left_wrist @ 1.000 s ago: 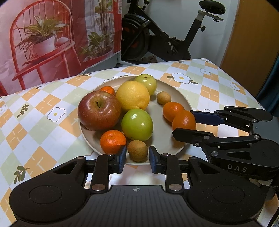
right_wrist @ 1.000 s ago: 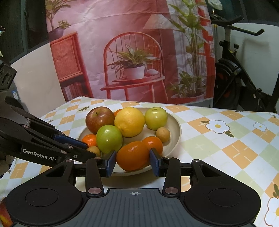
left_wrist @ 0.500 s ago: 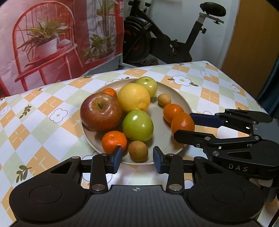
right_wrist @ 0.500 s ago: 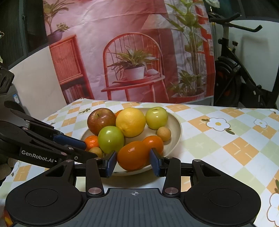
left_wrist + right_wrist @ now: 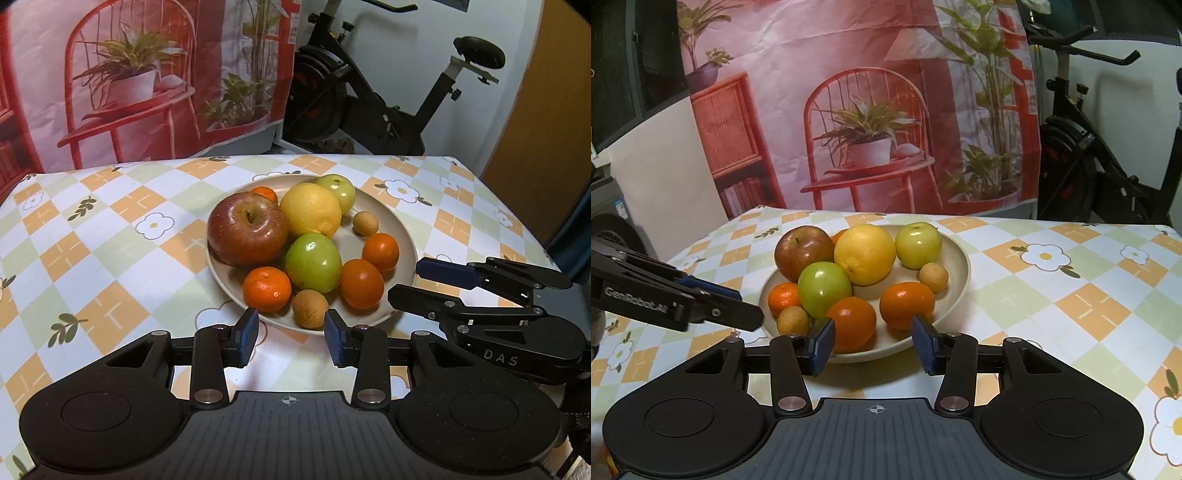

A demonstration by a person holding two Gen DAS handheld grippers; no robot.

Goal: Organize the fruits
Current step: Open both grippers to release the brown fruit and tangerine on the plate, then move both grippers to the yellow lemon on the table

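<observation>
A beige plate (image 5: 406, 243) holds a red apple (image 5: 247, 229), a yellow citrus (image 5: 310, 210), two green apples, several tangerines and two small brown fruits. My left gripper (image 5: 291, 321) is open just short of the plate's near rim. The nearer brown fruit (image 5: 310, 308) lies on the plate beyond its tips, untouched. My right gripper (image 5: 873, 325) reaches over the rim with its jaws opening. An orange tangerine (image 5: 851, 323) rests on the plate between them, close to the left pad and clear of the right one. Each gripper shows in the other's view: the right gripper (image 5: 406, 278) and the left gripper (image 5: 746, 306).
The table wears a checked cloth with flowers (image 5: 110, 236). Behind it hang a red printed backdrop (image 5: 871, 110) and stands an exercise bike (image 5: 369, 110). The table's right edge (image 5: 517, 221) runs close to the plate.
My left jaws spread away from the small brown fruit and the gripper drew back a little. My right jaws widened off the tangerine, which now sits on the plate.
</observation>
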